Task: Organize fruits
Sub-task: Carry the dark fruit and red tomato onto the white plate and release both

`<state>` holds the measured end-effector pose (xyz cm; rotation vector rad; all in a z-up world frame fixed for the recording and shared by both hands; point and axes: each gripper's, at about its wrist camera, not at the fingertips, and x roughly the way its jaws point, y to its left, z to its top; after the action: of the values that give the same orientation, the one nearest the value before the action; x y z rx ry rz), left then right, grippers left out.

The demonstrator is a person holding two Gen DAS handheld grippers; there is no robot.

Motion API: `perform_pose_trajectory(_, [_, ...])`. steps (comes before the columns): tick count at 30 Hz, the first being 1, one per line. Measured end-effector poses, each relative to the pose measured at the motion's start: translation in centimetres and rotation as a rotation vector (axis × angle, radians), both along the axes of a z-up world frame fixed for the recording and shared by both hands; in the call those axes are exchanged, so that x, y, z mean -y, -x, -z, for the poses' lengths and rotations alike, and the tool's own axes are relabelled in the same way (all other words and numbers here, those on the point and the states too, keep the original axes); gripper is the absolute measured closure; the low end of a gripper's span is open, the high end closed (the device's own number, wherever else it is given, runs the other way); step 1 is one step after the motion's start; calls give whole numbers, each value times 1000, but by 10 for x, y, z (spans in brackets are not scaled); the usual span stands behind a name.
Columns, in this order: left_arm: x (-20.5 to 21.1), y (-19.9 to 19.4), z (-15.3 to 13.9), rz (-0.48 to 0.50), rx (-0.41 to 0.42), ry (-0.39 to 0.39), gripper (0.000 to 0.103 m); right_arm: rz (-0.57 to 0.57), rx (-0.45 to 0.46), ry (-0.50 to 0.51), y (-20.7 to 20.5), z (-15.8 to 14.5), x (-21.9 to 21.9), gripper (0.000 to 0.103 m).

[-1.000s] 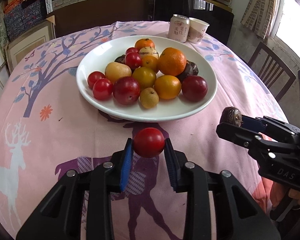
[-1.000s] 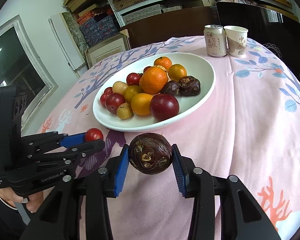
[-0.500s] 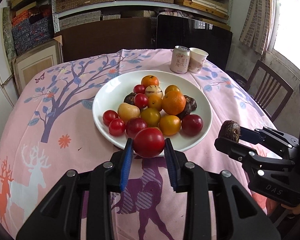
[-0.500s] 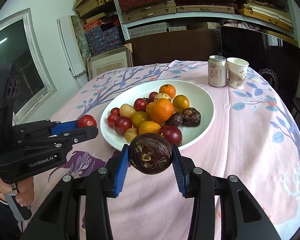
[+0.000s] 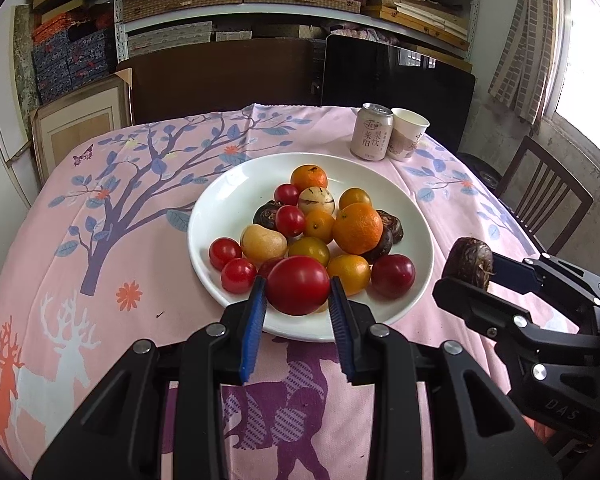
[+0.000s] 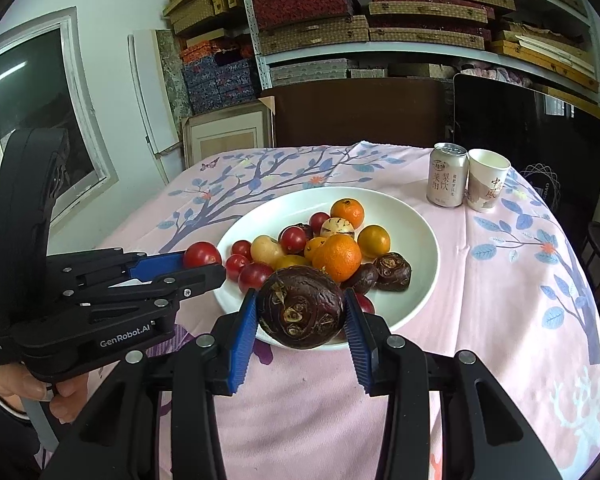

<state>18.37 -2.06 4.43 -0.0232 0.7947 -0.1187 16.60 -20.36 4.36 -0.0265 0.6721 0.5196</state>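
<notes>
A white plate (image 5: 228, 208) (image 6: 416, 220) on the pink tablecloth holds several fruits: oranges, small yellow citrus, red tomatoes, plums and dark brown chestnut-like fruits. My left gripper (image 5: 298, 294) is shut on a red tomato (image 5: 298, 285), held in the air before the plate's near rim. My right gripper (image 6: 300, 308) is shut on a dark brown water chestnut (image 6: 300, 307), also lifted in front of the plate. Each gripper shows in the other's view: the right gripper (image 5: 470, 264) at right, the left gripper (image 6: 202, 258) at left.
A drink can (image 5: 371, 137) (image 6: 447, 180) and a paper cup (image 5: 408, 139) (image 6: 487, 185) stand at the table's far right. A wooden chair (image 5: 544, 208) is beside the table on the right. Shelves with boxes and a dark screen line the back wall.
Both grippers rose with their fruits and tilted upward, so the plate now sits lower and farther in both views. Both grips are unchanged.
</notes>
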Motion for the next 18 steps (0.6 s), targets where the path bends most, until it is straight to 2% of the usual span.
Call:
perform_pose_trajectory(5, [-4, -19, 7, -62, -17, 37, 72, 14, -23, -7, -17, 7, -7, 60])
perform_pose_trajectory(10, [-9, -40, 15, -116, -32, 30, 72, 25, -69, -13, -35, 21, -14, 60])
perform_pose_trajectory(18, [-14, -56, 21, -154, -39, 15, 72, 34, -82, 1, -46, 30, -21, 60])
